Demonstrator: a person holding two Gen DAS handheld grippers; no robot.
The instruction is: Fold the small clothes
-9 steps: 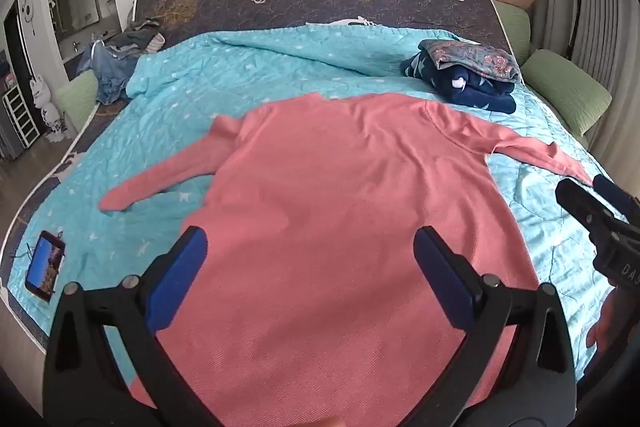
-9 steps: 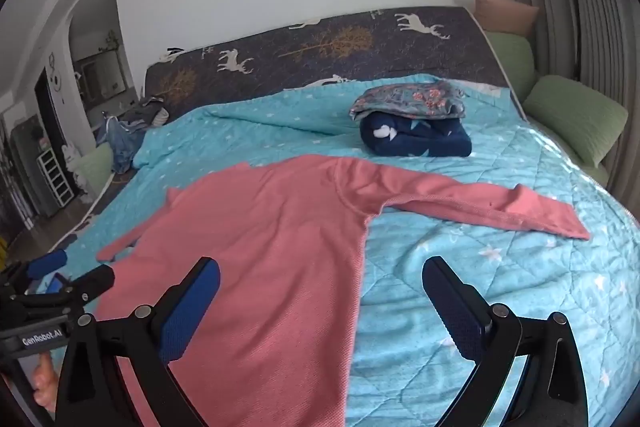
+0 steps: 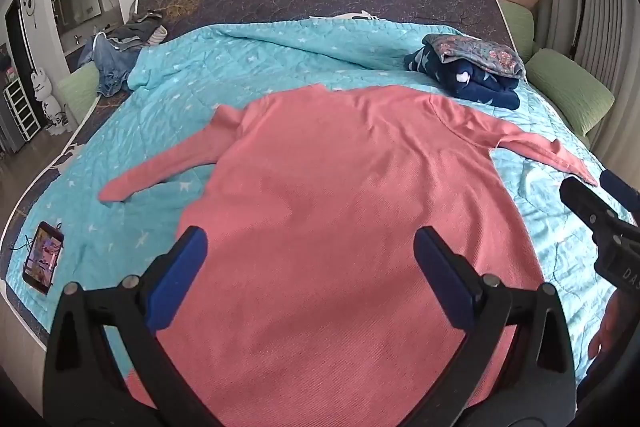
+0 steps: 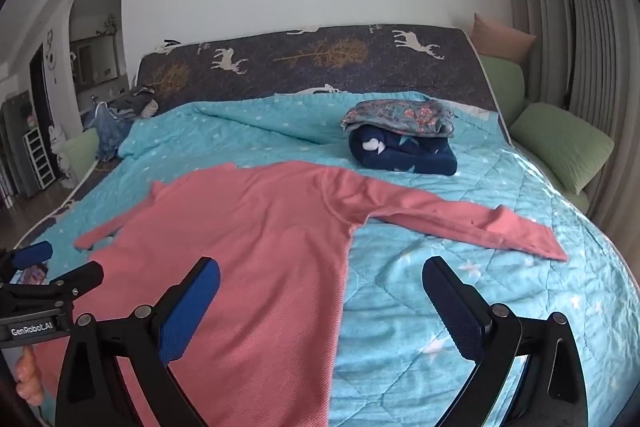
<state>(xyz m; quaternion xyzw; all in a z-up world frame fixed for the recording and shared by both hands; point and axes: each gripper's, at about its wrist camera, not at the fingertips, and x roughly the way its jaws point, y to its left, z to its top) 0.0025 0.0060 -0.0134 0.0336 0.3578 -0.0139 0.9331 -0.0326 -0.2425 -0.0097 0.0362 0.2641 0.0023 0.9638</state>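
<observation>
A pink long-sleeved top (image 3: pixel 344 211) lies flat and spread out on the turquoise quilt (image 3: pixel 224 83), both sleeves out to the sides. It also shows in the right wrist view (image 4: pixel 248 247), its right sleeve (image 4: pixel 472 223) stretched across the quilt. My left gripper (image 3: pixel 310 263) is open and empty, hovering over the lower body of the top. My right gripper (image 4: pixel 320 295) is open and empty, above the top's right side edge. The right gripper also appears at the right edge of the left wrist view (image 3: pixel 600 211).
A stack of folded clothes (image 3: pixel 468 71), floral on navy, sits at the back right of the bed. A phone (image 3: pixel 42 257) lies at the front left edge. Loose jeans and clothes (image 3: pixel 120 55) are piled at the back left. Green pillows (image 3: pixel 568 91) line the right side.
Both grippers have shifted only slightly; the top lies as before and both stay open.
</observation>
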